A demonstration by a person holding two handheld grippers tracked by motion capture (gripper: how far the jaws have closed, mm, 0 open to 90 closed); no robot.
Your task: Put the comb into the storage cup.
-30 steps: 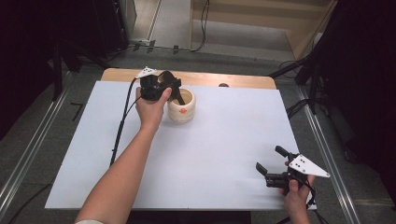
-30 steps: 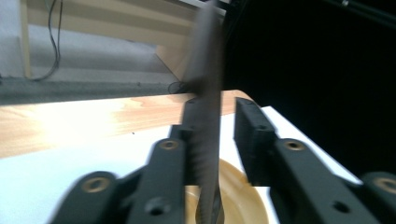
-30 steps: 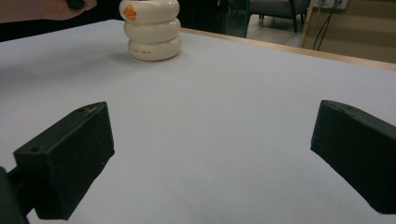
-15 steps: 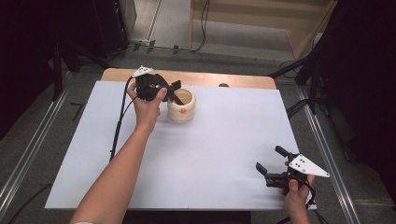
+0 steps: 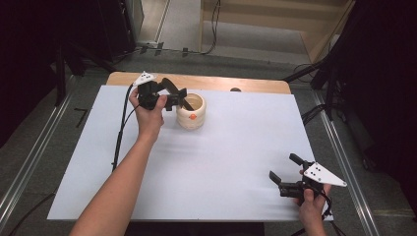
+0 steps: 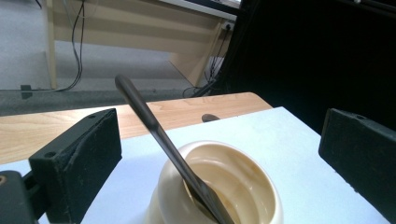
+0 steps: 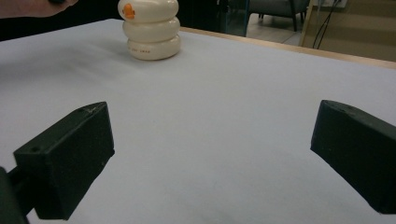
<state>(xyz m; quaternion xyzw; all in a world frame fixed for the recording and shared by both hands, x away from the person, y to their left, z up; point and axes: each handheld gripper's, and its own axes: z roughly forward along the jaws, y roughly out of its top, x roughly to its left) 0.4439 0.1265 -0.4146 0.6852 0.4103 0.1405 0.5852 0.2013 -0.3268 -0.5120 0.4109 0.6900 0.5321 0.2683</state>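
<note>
High view: my left gripper [image 5: 176, 98] hangs beside the cream cup [image 5: 191, 112] at the far edge of the white sheet [image 5: 221, 162], jaws spread wide and holding nothing.

Left gripper view puts the dark utensil [image 6: 163, 140] leaning out of that cup, between my open jaws yet touching neither. If I close off-centre I judge the handle could lever the light cup over, or slip out. My right gripper [image 5: 287, 177] waits well apart at the near right corner, also wide and empty. A small dark spot [image 5: 235, 90] sits on the wooden table [image 5: 255, 84] behind; nothing blocks me.
</note>
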